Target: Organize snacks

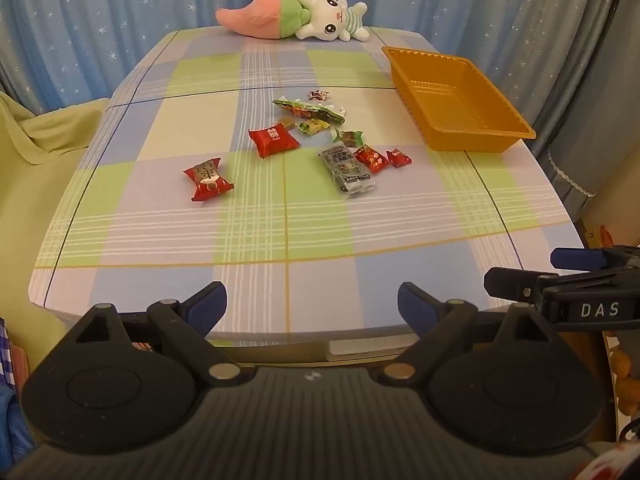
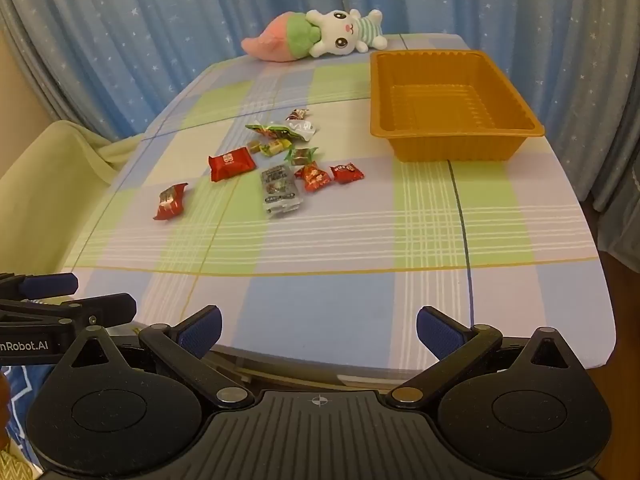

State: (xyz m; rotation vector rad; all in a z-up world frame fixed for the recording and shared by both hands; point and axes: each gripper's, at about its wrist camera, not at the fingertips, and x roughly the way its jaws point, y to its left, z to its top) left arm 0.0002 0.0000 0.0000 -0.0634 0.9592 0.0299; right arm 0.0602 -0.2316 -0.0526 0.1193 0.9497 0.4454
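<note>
Both tools poised above the near edge of the surface [image 1: 320, 248], tilted down toward it. Left tool [image 1: 312, 306] with fingers spread wide apart, nothing between them; right tool [image 2: 319, 330] likewise spread wide and empty. Side by side, each showing at the rim of the other's view, close together but apart.

Snacks scattered mid-surface, left of centre, well short of either tool. Nearest the left edge, lying alone: a red wrapped sweet [image 1: 208, 178]. Farther in, a red packet [image 1: 274, 141], a clear grey packet [image 1: 347, 170], two small red sweets [image 1: 371, 158] just beside it, and a green packet [image 1: 310, 110] at the back of the cluster. Several tiny sweets among them, possibly touching one another, hard to separate at this size.

Orange tray [image 1: 516, 128] empty, standing at the right side, its near right corner close to the surface's right edge, clear of the snacks by an open strip of cloth. Broad bare band of checked cloth between the near edge and the snacks. Plush rabbit [image 1: 332, 16] lying along the far edge, against blue starred curtains [image 1: 120, 8].
</note>
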